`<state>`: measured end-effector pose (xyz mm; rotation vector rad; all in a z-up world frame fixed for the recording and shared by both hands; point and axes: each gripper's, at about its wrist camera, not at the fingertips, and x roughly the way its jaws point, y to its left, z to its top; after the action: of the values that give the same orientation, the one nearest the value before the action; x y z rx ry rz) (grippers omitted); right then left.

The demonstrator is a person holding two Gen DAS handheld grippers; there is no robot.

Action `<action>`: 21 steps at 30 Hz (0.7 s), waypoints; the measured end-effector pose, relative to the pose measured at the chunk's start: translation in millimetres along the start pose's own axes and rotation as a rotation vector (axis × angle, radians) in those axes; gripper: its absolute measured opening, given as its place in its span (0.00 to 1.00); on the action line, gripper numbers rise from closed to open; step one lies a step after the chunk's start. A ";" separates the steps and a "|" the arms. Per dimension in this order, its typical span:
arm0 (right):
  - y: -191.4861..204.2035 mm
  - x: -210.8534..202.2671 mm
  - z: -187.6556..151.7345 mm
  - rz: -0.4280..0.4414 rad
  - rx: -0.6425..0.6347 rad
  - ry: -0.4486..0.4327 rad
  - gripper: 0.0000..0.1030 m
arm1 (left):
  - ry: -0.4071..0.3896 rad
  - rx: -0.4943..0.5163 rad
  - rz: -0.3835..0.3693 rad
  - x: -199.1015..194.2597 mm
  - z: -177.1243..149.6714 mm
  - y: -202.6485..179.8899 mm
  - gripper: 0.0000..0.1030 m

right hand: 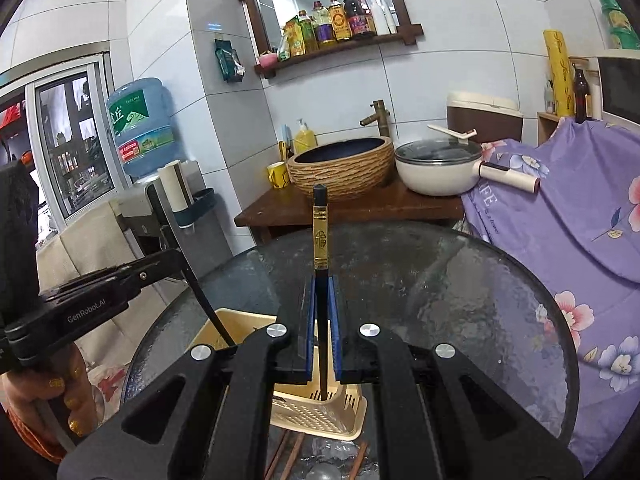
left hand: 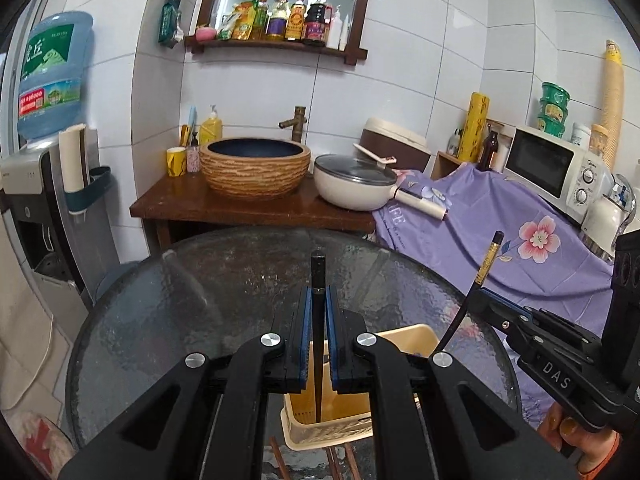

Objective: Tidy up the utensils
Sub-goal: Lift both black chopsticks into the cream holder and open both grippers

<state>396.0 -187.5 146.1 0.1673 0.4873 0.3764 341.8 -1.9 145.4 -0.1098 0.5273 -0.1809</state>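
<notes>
My left gripper [left hand: 319,292] is shut on a black chopstick [left hand: 318,320] that stands upright, its lower tip down inside a cream slotted utensil basket [left hand: 320,428] on the round glass table [left hand: 200,300]. My right gripper [right hand: 320,284] is shut on a second black chopstick with a gold band [right hand: 321,240], also upright with its tip in the basket [right hand: 312,412]. The right gripper and its chopstick show at the right of the left wrist view [left hand: 486,296]. The left gripper shows at the left of the right wrist view [right hand: 176,264].
Several brown chopsticks [right hand: 292,456] lie on the glass in front of the basket. Beyond the table stand a wooden counter [left hand: 248,204] with a basin [left hand: 255,166] and a white pan [left hand: 352,184]. A purple floral cloth [left hand: 500,248] covers the right side under a microwave [left hand: 552,168].
</notes>
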 end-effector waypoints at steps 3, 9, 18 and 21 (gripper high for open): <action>-2.0 4.3 -3.0 -0.008 0.001 0.004 0.07 | 0.021 -0.014 0.000 7.8 -6.5 2.6 0.07; -5.3 4.7 -4.0 -0.021 0.010 -0.001 0.07 | 0.006 -0.021 0.000 7.7 -8.4 1.9 0.07; -5.3 -15.7 -13.5 -0.059 -0.014 -0.061 0.51 | -0.108 -0.037 0.024 -25.5 -15.1 1.9 0.64; -6.4 -26.1 -22.3 -0.061 -0.002 -0.047 0.51 | -0.129 -0.020 0.053 -39.0 -26.8 2.4 0.76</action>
<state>365.9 -202.1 136.1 0.1585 0.4447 0.3127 295.5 6.7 141.1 -0.1262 0.4027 -0.1158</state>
